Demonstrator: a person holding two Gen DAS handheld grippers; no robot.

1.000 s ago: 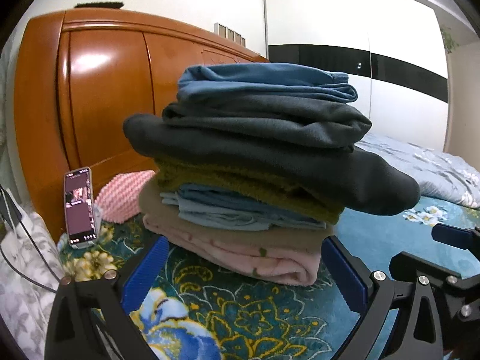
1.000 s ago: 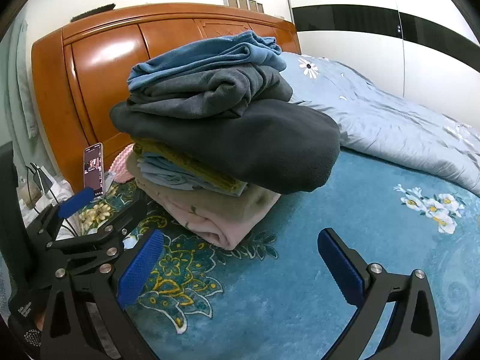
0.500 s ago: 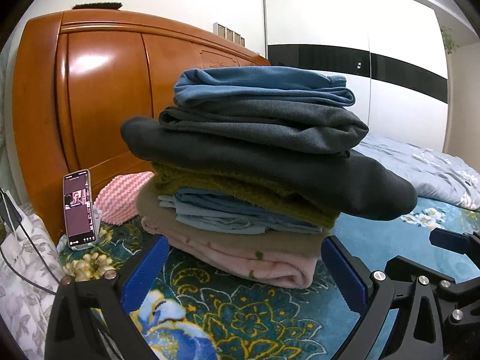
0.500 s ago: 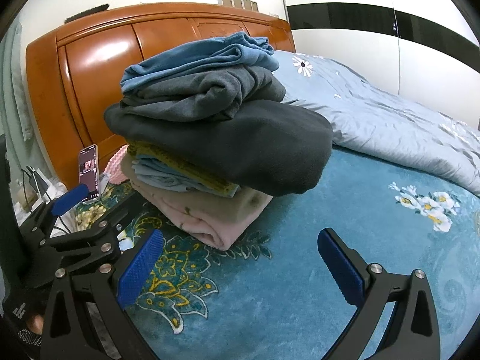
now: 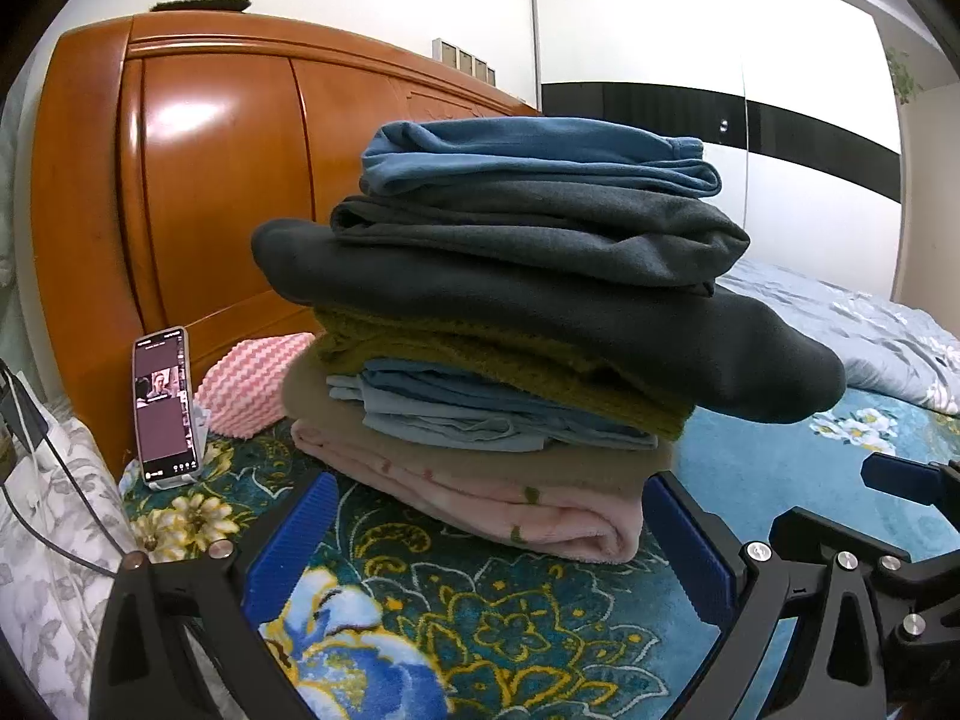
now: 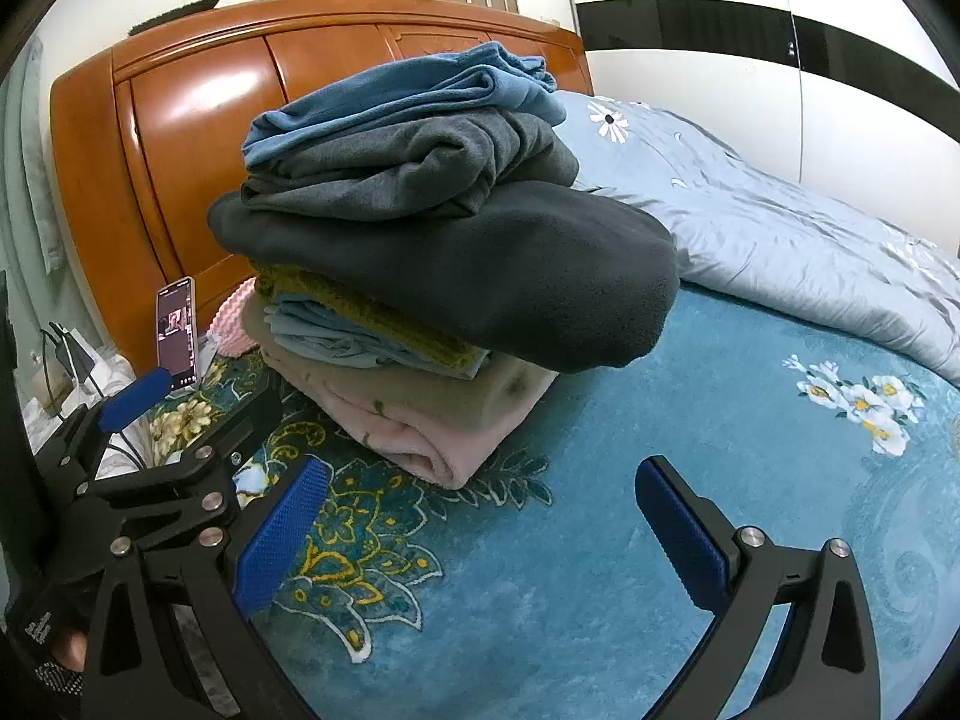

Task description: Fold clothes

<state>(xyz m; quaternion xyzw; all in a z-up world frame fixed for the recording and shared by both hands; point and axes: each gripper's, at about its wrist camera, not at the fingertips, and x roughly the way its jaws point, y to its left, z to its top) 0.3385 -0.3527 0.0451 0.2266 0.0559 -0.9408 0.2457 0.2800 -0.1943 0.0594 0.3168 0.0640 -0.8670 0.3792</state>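
A tall stack of folded clothes point(image 5: 516, 324) stands on the teal floral blanket point(image 5: 480, 618): pink at the bottom, then tan, light blue, olive knit, two dark grey fleeces and a blue one on top. It also shows in the right wrist view point(image 6: 432, 252). My left gripper point(image 5: 489, 510) is open and empty, its blue fingers level with the pink bottom garment point(image 5: 498, 504) on either side. My right gripper point(image 6: 480, 498) is open and empty, low over the blanket point(image 6: 570, 540) just in front of the stack. The left gripper's fingertip point(image 6: 135, 397) shows at the left there.
An orange wooden headboard point(image 5: 210, 210) stands behind the stack. A phone point(image 5: 163, 408) leans upright by it next to a pink zigzag cloth point(image 5: 246, 384). A light blue quilt point(image 6: 780, 240) lies bunched to the right. Cables and a grey patterned cloth point(image 5: 42, 516) lie at the left.
Both grippers have shifted slightly towards the stack, which sits a little larger and further left in view. Both stay open and empty.
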